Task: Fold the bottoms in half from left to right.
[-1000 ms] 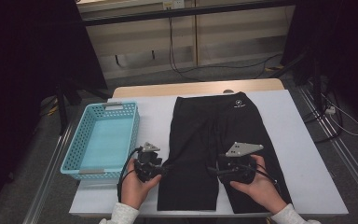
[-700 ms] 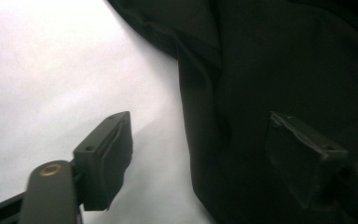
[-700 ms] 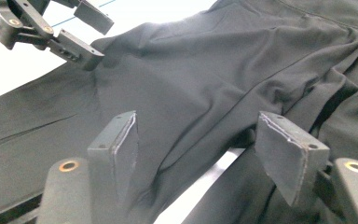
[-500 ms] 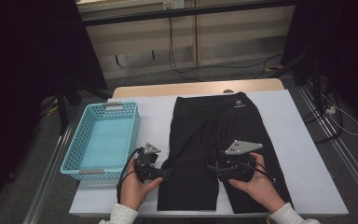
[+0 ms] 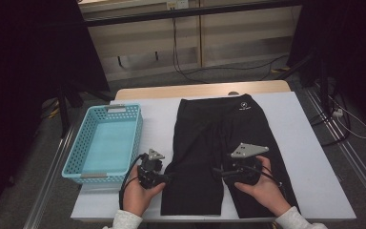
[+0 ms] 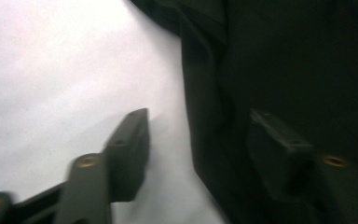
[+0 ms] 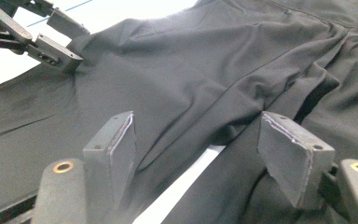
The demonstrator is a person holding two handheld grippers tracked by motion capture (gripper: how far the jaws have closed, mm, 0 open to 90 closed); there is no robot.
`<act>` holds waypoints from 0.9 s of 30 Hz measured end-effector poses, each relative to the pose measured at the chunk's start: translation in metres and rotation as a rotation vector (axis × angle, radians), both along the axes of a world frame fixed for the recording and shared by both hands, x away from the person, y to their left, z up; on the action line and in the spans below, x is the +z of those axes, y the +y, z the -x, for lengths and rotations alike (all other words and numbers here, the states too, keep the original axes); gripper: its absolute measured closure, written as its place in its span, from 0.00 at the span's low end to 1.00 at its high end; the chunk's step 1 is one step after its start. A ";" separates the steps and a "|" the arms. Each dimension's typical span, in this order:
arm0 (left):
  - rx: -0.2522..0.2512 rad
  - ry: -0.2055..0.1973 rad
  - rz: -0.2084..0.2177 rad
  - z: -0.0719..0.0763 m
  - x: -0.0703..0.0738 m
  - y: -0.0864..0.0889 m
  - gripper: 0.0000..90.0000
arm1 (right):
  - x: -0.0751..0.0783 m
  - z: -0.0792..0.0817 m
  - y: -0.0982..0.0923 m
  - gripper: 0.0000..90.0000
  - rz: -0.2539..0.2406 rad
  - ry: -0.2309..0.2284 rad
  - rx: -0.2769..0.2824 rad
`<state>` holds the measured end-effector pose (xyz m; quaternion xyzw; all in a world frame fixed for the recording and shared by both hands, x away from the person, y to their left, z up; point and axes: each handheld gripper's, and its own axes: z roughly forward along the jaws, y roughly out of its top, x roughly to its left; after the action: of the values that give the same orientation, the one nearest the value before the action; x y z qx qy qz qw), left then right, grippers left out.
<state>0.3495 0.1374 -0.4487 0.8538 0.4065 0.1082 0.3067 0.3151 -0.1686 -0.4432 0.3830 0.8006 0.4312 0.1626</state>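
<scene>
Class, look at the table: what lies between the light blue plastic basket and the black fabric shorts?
Bare white table top; the high view shows it between basket and shorts.

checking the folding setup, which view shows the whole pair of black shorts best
The high view: the black shorts lie flat, waistband to hems. The left gripper view catches one dark edge; the right gripper view shows the crotch folds.

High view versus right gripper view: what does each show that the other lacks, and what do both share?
High view alone: the blue basket left of the shorts, the logo on the waistband, the hands, the floor beyond the table.

Right gripper view alone: up close, the right gripper with open jaws either side of the crotch seam, and a sliver of table between the two legs.

Both: the black shorts and the left gripper at their outer edge.
</scene>
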 end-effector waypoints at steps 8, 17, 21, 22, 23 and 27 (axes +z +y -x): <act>0.000 0.047 0.024 0.004 0.003 -0.004 0.79 | 0.000 -0.001 0.001 0.30 0.006 -0.008 -0.006; -0.003 0.134 0.099 0.003 0.007 0.000 0.98 | -0.002 -0.003 0.004 0.30 0.014 -0.008 0.002; -0.009 0.144 0.128 0.003 0.011 0.001 0.99 | -0.001 -0.004 0.002 0.29 0.010 -0.012 -0.004; -0.016 0.148 0.140 0.003 0.013 0.001 0.99 | 0.000 -0.004 0.002 0.29 0.009 -0.012 -0.009; -0.016 0.148 0.140 0.003 0.013 0.001 0.99 | 0.000 -0.004 0.002 0.29 0.009 -0.012 -0.009; -0.025 0.156 0.152 0.003 0.013 0.001 0.99 | 0.000 -0.004 0.002 0.28 0.008 -0.014 -0.012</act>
<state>0.3468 0.1389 -0.4356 0.8389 0.4255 0.0065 0.3393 0.3195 -0.1668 -0.4434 0.3842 0.7989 0.4296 0.1723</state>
